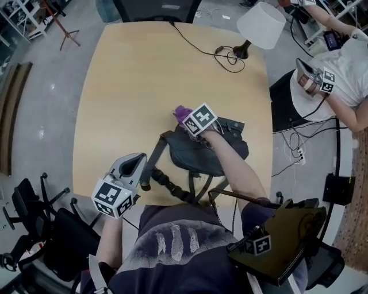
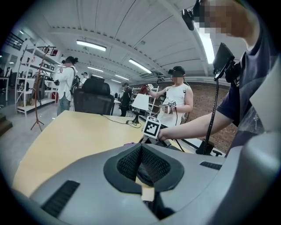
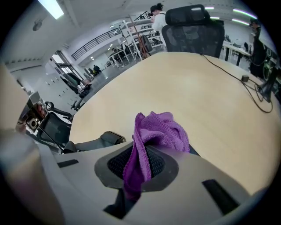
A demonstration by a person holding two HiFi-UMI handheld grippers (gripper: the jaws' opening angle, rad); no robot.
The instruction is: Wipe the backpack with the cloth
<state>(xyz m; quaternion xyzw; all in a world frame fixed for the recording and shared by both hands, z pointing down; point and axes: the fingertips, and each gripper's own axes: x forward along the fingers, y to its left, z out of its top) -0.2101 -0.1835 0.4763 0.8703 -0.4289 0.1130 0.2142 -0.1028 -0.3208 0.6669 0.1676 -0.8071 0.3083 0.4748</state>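
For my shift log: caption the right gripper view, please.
Right gripper shut on the purple cloth, wooden table ahead, backpack strap at left.

left gripper (image 1: 135, 165) near body, jaws together, empty; right arm stretched forward, right gripper (image 1: 188, 122) pinching cloth (image 3: 160, 129).

Grey left tongs (image 2: 141, 151) and right tongs (image 3: 142, 149) bear black-and-white marker cubes (image 1: 115, 198).

My wooden table (image 1: 149, 86) fills the middle, with a black chair (image 1: 158, 8) at twelve, a white lamp (image 1: 261, 24) at one and grey floor (image 1: 40, 115) at nine.
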